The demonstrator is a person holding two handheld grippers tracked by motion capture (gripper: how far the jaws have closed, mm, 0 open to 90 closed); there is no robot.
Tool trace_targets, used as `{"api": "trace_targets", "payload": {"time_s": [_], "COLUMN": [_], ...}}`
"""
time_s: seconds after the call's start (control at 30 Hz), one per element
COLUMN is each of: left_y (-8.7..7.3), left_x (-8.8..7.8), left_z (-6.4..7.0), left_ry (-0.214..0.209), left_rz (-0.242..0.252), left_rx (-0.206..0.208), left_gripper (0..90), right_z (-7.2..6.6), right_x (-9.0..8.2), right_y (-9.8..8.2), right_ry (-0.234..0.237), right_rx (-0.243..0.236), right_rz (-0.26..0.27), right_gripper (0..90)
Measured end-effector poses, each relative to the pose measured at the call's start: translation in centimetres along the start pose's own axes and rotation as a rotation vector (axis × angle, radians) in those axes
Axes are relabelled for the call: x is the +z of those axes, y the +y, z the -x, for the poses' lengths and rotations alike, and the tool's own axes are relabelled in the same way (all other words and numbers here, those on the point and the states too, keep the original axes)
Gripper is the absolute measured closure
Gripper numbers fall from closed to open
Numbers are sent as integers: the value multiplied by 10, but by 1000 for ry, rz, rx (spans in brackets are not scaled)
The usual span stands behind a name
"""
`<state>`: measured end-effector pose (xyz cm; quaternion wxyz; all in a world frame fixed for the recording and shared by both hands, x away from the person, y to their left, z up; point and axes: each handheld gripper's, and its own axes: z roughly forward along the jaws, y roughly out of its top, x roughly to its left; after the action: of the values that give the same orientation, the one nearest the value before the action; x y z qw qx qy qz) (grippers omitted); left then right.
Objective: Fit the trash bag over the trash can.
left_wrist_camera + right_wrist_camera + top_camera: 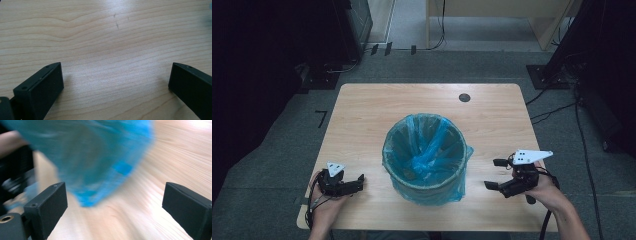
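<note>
Bin [424, 170] with its blue bag [427, 150] sits mid-table, easy to reach. Both grippers, left [354, 184] and right [493, 173], are wide open and hold nothing.

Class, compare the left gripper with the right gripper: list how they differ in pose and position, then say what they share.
The left gripper rests low by the table's near left corner; the right gripper sits right of the bin. The left gripper's view shows bare wood between its jaws; the right gripper's view shows the blue bag ahead, blurred. Both are black, hand-held, open and holding nothing, each pointing inward toward the bin.
</note>
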<state>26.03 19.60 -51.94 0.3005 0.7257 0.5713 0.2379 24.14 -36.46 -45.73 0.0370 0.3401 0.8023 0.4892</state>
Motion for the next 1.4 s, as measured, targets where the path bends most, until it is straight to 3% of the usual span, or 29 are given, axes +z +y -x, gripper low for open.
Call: {"api": "trace_targets", "payload": {"time_s": [0.1, 0.37, 0.53, 0.67, 1.0, 1.4], "left_y": [0, 0, 0, 0, 0, 0], "left_x": [0, 0, 0, 0, 0, 0], "left_z": [0, 0, 0, 0, 0, 0], "left_ry": [0, 0, 0, 0, 1, 3], "left_rz": [0, 0, 1, 1, 0, 0], "left_rx": [0, -1, -1, -1, -1, -4], "left_gripper": [0, 0, 0, 0, 0, 0], "right_z": [8, 18, 20, 22, 23, 20], "right_x": [-1, -1, -7, -12, -26, -36], "right_y": [-9, -29, -39, -45, -64, -86], "right_ry": [-105, -346, -432, -502, -590, -633], "right_rx": [65, 152, 209, 238, 299, 342], "right_rz": [17, 15, 35, 18, 19, 9], "right_gripper": [43, 0, 0, 0, 0, 0]}}
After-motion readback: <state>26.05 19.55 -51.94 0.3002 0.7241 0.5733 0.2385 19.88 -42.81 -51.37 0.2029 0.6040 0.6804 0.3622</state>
